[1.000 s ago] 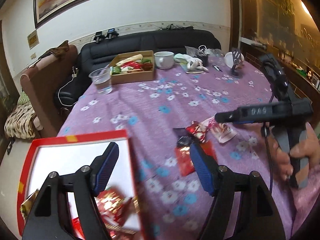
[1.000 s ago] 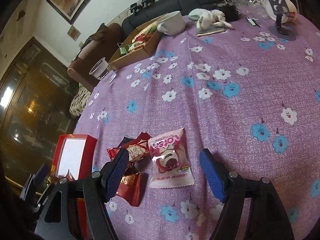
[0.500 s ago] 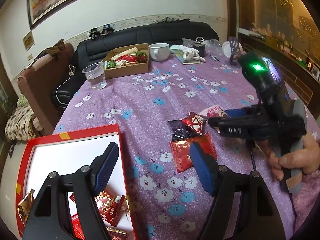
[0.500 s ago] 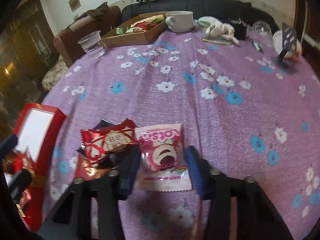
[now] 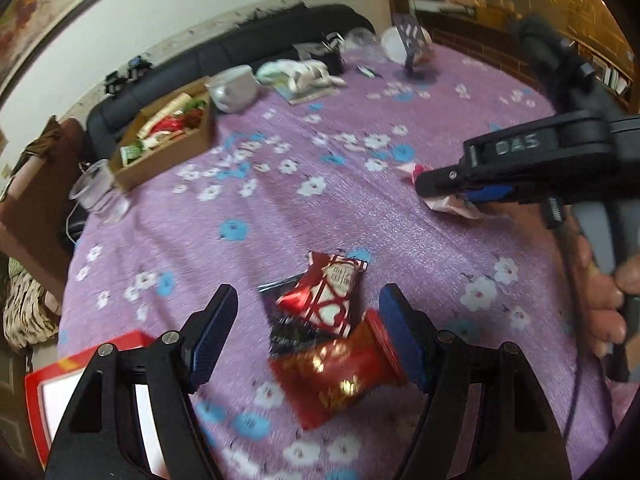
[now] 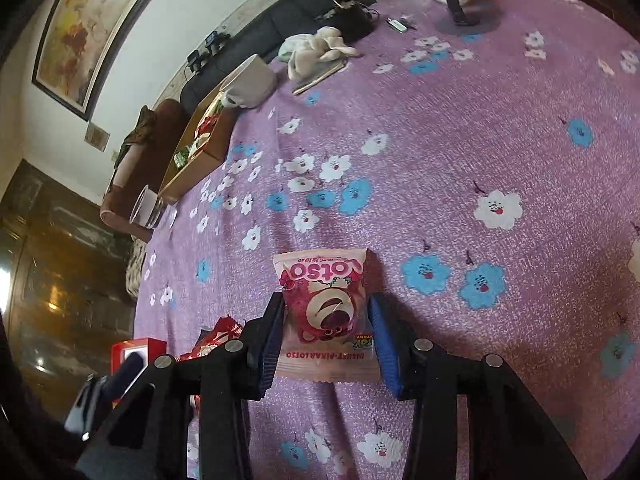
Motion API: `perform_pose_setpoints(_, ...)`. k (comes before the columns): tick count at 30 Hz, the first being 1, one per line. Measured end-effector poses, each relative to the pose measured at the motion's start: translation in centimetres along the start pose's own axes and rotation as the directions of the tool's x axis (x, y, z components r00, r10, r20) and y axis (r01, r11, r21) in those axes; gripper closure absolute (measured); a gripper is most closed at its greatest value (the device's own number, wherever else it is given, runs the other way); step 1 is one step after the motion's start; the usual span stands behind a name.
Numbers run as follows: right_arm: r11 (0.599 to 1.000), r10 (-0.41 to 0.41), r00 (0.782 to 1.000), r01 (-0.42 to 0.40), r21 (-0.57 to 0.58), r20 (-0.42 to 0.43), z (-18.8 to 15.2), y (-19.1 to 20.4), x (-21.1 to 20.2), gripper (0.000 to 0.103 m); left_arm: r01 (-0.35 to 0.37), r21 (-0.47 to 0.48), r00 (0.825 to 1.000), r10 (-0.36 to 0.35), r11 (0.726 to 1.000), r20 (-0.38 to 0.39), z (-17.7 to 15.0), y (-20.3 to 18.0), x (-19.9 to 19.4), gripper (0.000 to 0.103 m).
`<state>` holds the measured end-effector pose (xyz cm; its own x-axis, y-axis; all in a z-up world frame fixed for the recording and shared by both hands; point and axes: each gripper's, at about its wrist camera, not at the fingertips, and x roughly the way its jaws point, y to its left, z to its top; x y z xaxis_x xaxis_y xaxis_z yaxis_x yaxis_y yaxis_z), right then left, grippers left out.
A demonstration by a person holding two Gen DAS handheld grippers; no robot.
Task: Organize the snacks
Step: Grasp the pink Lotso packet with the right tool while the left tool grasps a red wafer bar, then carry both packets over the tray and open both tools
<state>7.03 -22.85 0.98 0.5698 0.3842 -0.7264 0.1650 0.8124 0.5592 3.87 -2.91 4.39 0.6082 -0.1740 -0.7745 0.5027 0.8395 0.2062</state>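
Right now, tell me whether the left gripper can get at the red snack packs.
Probably yes. The left gripper is open and the red packs lie between its fingers on the tablecloth, nothing covering them.

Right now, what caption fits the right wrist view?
Right claw closed on a pink Lotso snack packet above a purple flowered tablecloth.

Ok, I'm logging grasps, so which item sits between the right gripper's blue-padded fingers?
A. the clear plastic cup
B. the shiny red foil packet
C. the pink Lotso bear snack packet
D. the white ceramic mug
C: the right gripper has its pads closed on both sides of the pink Lotso bear snack packet, above the purple flowered tablecloth.
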Motion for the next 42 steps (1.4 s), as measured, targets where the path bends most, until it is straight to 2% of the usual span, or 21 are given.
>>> perform_pose_setpoints(6, 1.0, 0.025, 0.999, -0.025, 0.006, -0.02, -0.3, 0.2, 0.4, 0.06, 0.034, 0.044, 0.998, -0.032, 0.998, -0.06, 0.5, -0.5, 2.2, 0.031)
perform_pose_setpoints(7, 1.0, 0.025, 0.999, -0.025, 0.008, -0.022, -0.2, 0.3, 0.4, 0.06, 0.049, 0.032, 0.997, -0.047, 0.998, -0.065, 0.5, -0.4, 2.4, 0.041)
perform_pose_setpoints(8, 1.0, 0.023, 0.999, -0.023, 0.006, -0.021, -0.3, 0.3, 0.5, 0.06, 0.066, 0.019, 0.995, -0.065, 0.998, -0.074, 0.5, -0.3, 2.7, 0.057)
perform_pose_setpoints(9, 1.0, 0.02, 1.0, -0.02, 0.003, -0.021, -0.4, 0.4, 0.5, 0.06, 0.081, 0.009, 0.993, -0.08, 0.997, -0.088, 0.4, -0.3, 3.0, 0.063)
perform_pose_setpoints(14, 1.0, 0.02, 1.0, -0.02, 0.003, -0.02, -0.4, 0.4, 0.6, 0.059, 0.103, -0.014, 0.993, -0.104, 0.995, -0.063, -0.1, -0.4, 2.7, 0.07)
perform_pose_setpoints(17, 1.0, 0.027, 0.999, -0.027, 0.002, -0.023, -0.4, 0.5, 0.6, 0.059, 0.113, -0.052, 0.993, -0.114, 0.992, -0.021, -0.4, -0.2, 1.8, 0.076)
perform_pose_setpoints(22, 0.997, 0.081, 0.996, -0.082, -0.003, -0.045, -0.7, 1.0, 0.5, 0.059, 0.096, -0.074, 0.995, -0.094, 0.993, 0.024, -1.0, -0.5, 0.3, 0.077)
perform_pose_setpoints(25, 0.997, 0.081, 0.996, -0.082, -0.012, -0.045, -0.9, 1.4, 0.5, 0.06, 0.102, -0.05, 0.995, -0.103, 0.994, -0.012, -1.2, -0.9, 0.9, 0.077)
perform_pose_setpoints(28, 0.997, 0.071, 0.996, -0.071, -0.008, -0.059, -1.1, 1.4, 0.9, 0.06, 0.06, -0.012, 0.998, -0.061, 0.998, -0.023, -0.7, -1.2, 1.5, 0.075)
perform_pose_setpoints(31, 0.998, 0.063, 0.996, -0.063, -0.001, -0.061, -1.0, 1.2, 1.0, 0.059, 0.043, -0.023, 0.996, -0.045, 0.999, -0.078, -0.2, -1.1, 2.8, 0.061)
perform_pose_setpoints(34, 0.998, 0.062, 0.996, -0.062, -0.002, -0.06, -0.9, 1.2, 1.0, 0.06, 0.048, -0.045, 0.997, -0.051, 0.998, -0.061, -0.1, -1.0, 3.1, 0.063)
perform_pose_setpoints(35, 0.998, 0.063, 0.996, -0.063, -0.002, -0.061, -0.9, 1.2, 1.0, 0.059, 0.061, -0.063, 0.996, -0.065, 0.996, -0.056, -0.1, -0.8, 3.1, 0.07)
perform_pose_setpoints(36, 0.998, 0.063, 0.996, -0.063, -0.002, -0.061, -1.0, 1.2, 1.0, 0.06, 0.074, -0.089, 0.996, -0.079, 0.993, -0.048, -0.2, -0.5, 3.1, 0.072)
perform_pose_setpoints(42, 0.997, 0.077, 0.995, -0.077, -0.008, -0.058, -1.0, 1.4, 0.8, 0.059, 0.047, -0.123, 0.999, -0.047, 0.991, 0.009, -0.8, 0.1, 1.7, 0.076)
